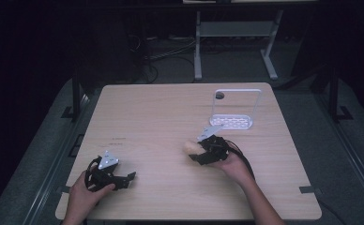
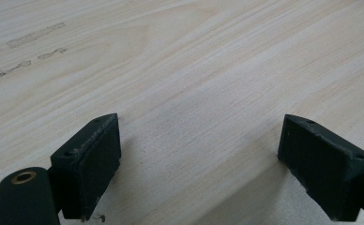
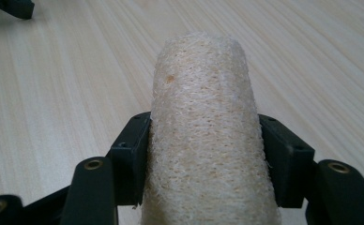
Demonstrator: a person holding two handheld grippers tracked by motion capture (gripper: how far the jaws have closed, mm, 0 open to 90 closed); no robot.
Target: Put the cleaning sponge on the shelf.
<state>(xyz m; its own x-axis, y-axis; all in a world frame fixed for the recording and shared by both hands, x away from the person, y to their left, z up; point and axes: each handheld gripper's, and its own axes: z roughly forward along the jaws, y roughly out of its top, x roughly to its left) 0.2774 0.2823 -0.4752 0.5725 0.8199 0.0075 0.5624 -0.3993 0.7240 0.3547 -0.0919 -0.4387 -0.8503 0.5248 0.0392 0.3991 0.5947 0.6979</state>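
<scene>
Fibrous and pale tan, the loofah (image 3: 203,136) is a rough, rounded cylinder clamped between the right gripper (image 1: 195,152)'s black fingers (image 3: 132,154), held just above the bench (image 1: 161,117) near its middle. Left gripper (image 1: 129,178) rests near the bench's front left corner, fingers (image 2: 88,161) wide apart over bare light woodgrain. White wire rack (image 1: 234,110) stands behind, dark floor around.

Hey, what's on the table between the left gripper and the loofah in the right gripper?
Nothing: in the high view, bare table separates the left gripper from the loofah held by the right gripper.
</scene>
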